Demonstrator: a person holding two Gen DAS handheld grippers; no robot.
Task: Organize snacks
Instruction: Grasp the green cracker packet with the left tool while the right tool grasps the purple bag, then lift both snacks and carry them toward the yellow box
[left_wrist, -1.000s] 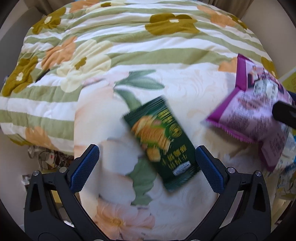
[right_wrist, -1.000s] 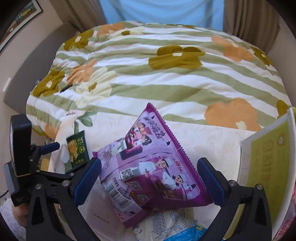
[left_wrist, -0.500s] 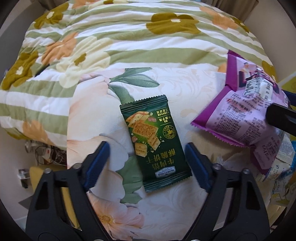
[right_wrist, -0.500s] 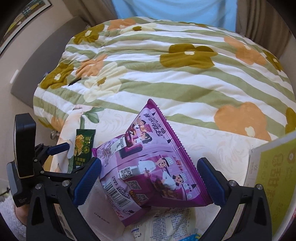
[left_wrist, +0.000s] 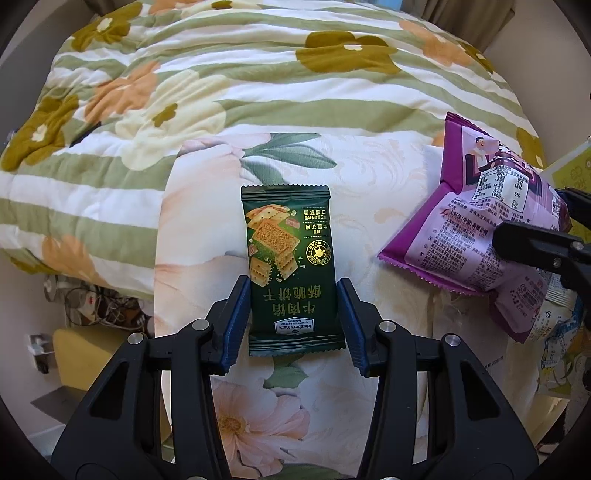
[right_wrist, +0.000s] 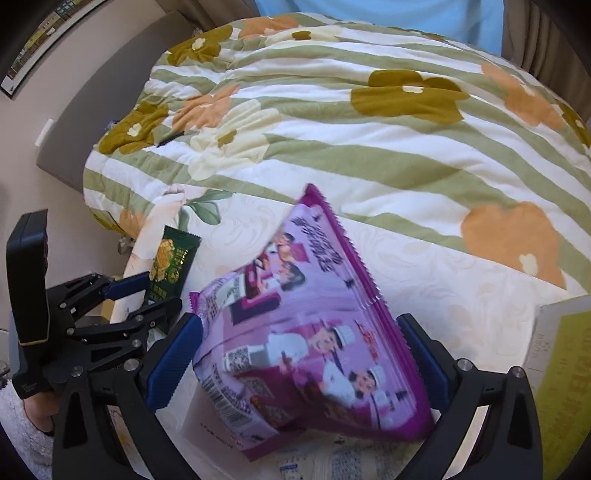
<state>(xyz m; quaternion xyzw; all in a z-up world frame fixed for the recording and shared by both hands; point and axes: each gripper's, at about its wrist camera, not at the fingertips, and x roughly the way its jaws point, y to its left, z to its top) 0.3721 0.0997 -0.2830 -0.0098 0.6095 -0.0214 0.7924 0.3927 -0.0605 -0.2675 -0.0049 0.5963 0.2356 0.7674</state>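
Bed with a green-striped floral quilt (left_wrist: 258, 96) fills the far part of both views; a cream floral sheet (left_wrist: 369, 177) lies over its near edge and serves as landmark. Purple snack bag (right_wrist: 306, 332) stands tilted on the near right part of the sheet, top seam pointing away toward the quilt, over a heap of paler packets at the sheet's near edge. Right gripper (right_wrist: 299, 354) straddles the bag's lower half: left pad touches the bag's side, right pad sits just beside the other side; contact there cannot be told, bag is blurred. A yellow-green box (right_wrist: 561, 369) stands at the right edge of the sheet. Green cracker packet (left_wrist: 290, 266) lies flat on the left part of the sheet, well apart from the purple bag. Left gripper (left_wrist: 293, 321) is closed on the packet's near half, both blue pads pressing its long edges.
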